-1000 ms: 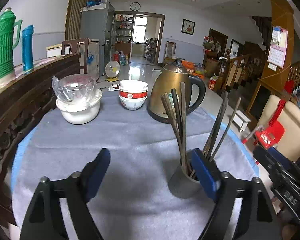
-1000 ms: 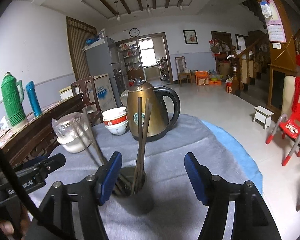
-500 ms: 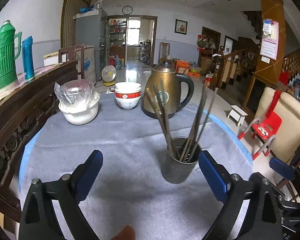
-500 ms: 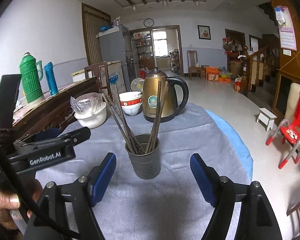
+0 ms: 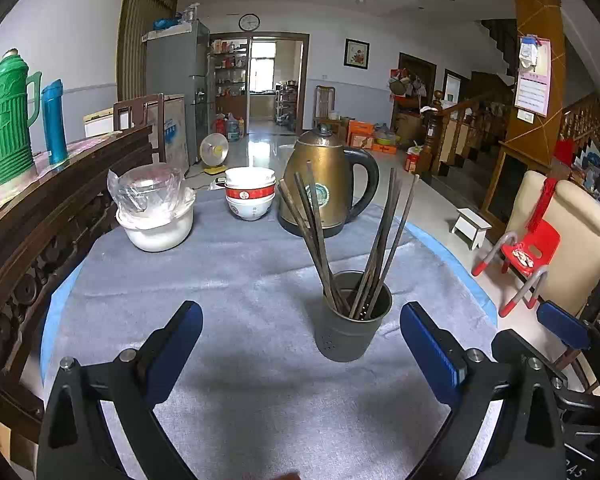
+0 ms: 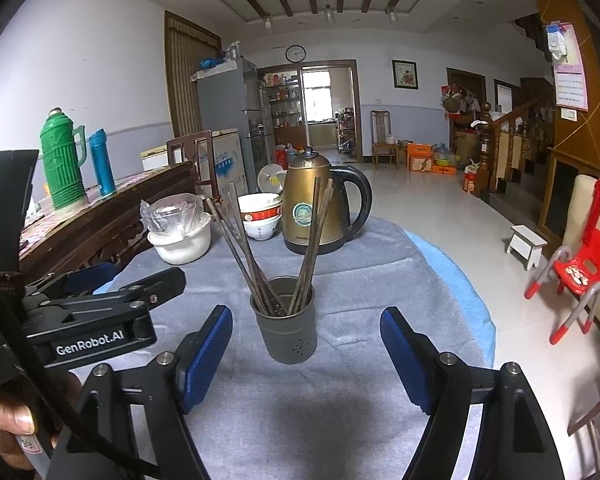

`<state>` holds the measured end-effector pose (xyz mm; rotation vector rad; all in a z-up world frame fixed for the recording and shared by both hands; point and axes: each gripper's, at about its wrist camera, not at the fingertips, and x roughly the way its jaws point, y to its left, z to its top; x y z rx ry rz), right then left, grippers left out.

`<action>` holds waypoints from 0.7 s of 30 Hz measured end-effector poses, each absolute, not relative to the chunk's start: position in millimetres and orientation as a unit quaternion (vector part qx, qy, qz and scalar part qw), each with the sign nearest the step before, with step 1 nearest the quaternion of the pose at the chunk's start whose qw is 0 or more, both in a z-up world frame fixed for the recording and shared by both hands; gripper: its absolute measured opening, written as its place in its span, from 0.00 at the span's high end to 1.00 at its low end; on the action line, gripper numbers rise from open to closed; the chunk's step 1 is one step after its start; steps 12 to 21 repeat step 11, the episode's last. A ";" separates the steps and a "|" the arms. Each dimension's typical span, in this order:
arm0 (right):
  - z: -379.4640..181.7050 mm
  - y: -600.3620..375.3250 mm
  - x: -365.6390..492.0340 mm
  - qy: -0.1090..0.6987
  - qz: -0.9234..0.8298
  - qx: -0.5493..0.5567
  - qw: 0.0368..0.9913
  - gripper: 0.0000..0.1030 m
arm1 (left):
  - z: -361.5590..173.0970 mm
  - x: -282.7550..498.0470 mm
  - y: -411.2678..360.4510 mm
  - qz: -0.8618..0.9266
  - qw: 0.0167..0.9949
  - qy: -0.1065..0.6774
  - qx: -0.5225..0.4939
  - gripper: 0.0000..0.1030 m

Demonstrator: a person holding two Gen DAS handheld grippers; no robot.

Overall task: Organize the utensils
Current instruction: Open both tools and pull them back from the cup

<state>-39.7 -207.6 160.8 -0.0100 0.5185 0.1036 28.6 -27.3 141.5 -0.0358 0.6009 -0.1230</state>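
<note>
1. All the chopsticks [image 5: 342,240] stand gathered in the grey utensil holder [image 5: 350,324] on the cloth-covered tabletop [image 5: 240,272]; none lie loose.
2. The left hand-held gripper [image 5: 300,344] and right hand-held gripper [image 6: 306,350] have just been opening, jaws wide, nothing between them.
3. The task looks finished.

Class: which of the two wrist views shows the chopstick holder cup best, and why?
The right wrist view: the chopstick holder cup stands centred before the open right gripper, drain holes facing the lens. The left wrist view shows the whole cup too, but off-centre, nearer its right finger.
</note>
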 end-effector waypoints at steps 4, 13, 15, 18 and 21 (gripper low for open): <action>162.8 -208.1 -38.3 0.253 0.052 -0.004 0.966 0.23 | 142.0 28.1 -26.9 -0.064 0.953 0.296 -0.020 0.04; 161.8 -205.7 -35.9 0.253 0.053 -0.007 0.966 0.23 | 142.3 27.1 -27.6 -0.069 0.952 0.296 -0.020 0.04; 161.8 -205.7 -35.9 0.253 0.053 -0.007 0.966 0.23 | 142.3 27.1 -27.6 -0.069 0.952 0.296 -0.020 0.04; 161.8 -205.7 -35.9 0.253 0.053 -0.007 0.966 0.23 | 142.3 27.1 -27.6 -0.069 0.952 0.296 -0.020 0.04; 161.8 -205.7 -35.9 0.253 0.053 -0.007 0.966 0.23 | 142.3 27.1 -27.6 -0.069 0.952 0.296 -0.020 0.04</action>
